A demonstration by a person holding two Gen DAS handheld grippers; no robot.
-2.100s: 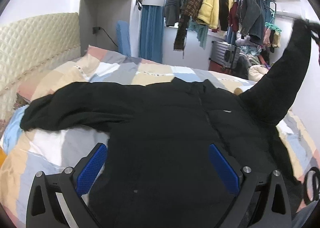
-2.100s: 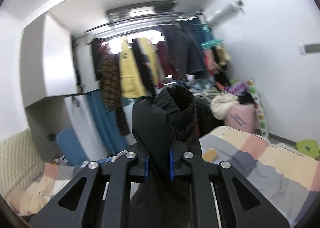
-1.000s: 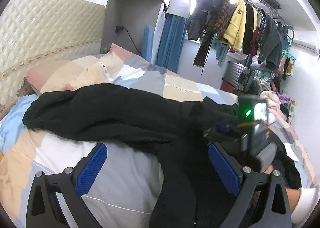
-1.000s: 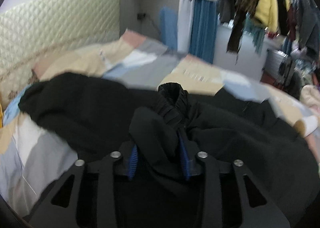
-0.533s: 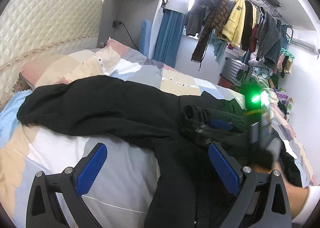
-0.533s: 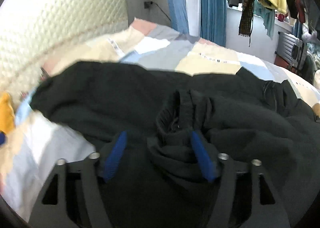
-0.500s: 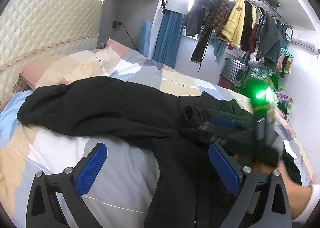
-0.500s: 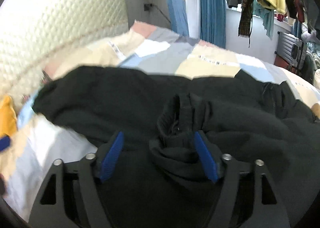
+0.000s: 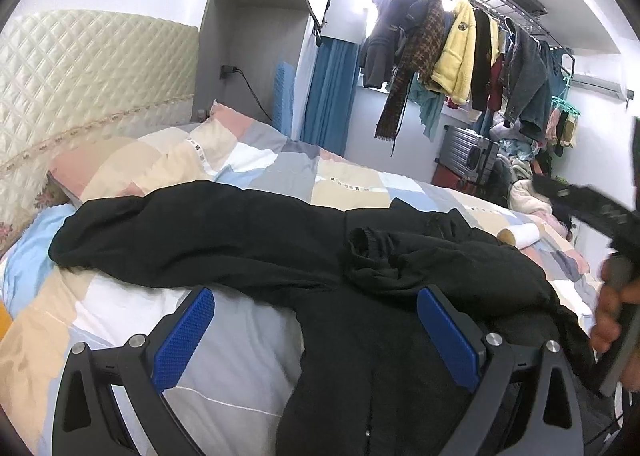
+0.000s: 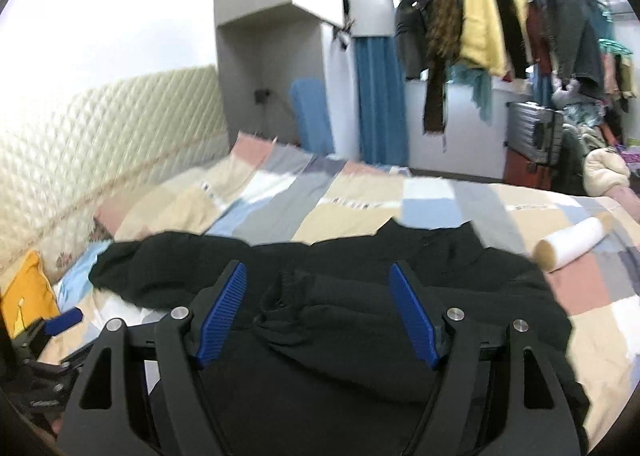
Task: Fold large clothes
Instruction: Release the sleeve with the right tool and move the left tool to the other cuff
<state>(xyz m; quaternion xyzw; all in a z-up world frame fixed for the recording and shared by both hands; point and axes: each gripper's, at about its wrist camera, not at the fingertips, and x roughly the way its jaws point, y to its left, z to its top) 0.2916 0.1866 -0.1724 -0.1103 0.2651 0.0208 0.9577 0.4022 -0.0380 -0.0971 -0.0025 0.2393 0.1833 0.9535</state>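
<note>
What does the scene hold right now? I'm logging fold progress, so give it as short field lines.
garment: black jacket spread on the patchwork bed
right sleeve: folded across the chest, cuff lying loose
left sleeve: stretched out toward the headboard
left gripper: open, holding nothing
right gripper: open, above the cuff
nearby: white roll on the bed beside the jacket

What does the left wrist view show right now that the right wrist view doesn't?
Only the left wrist view shows the person's hand at its right edge. Only the right wrist view shows a yellow pillow. Both share the black jacket with one sleeve folded across its body, the patchwork bedspread, and a white roll. Both grippers' jaws stand open.
</note>
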